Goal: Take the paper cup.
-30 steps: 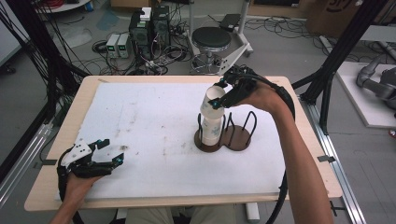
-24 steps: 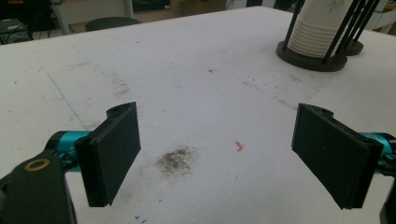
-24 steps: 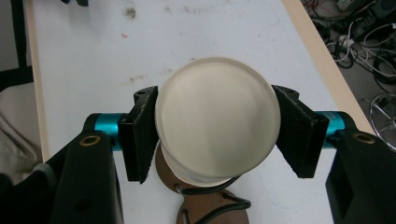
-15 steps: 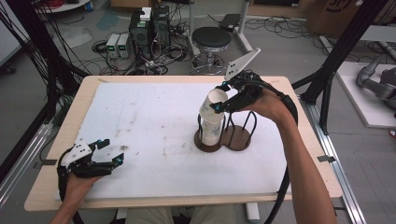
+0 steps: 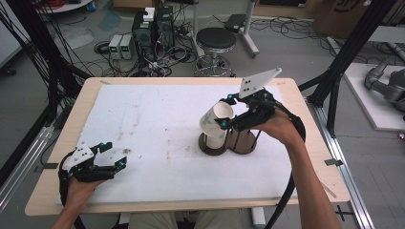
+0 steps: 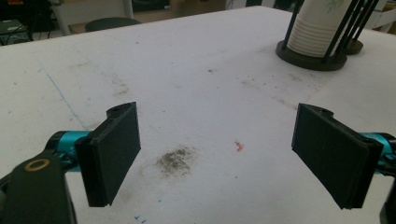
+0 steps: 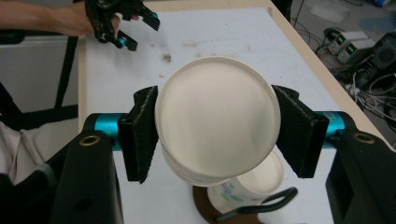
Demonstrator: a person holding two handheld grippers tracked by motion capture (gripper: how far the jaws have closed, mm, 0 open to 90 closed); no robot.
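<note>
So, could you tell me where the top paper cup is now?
In the high view, right of centre: the right gripper holds the top paper cup tilted above the cup stack.

My right tongs (image 5: 228, 112) are clamped, both pads (image 7: 140, 135) pressed against what they hold, the forearm reaching in from the lower right with the wrist tipped. My left tongs (image 5: 111, 155) rest low at the near left, jaws spread wide with nothing between them.

We see our right hand-held gripper (image 7: 217, 135) clamping a tilted paper cup (image 7: 217, 128) above the stacked cups (image 7: 247, 184) on the table (image 7: 224, 37).
</note>
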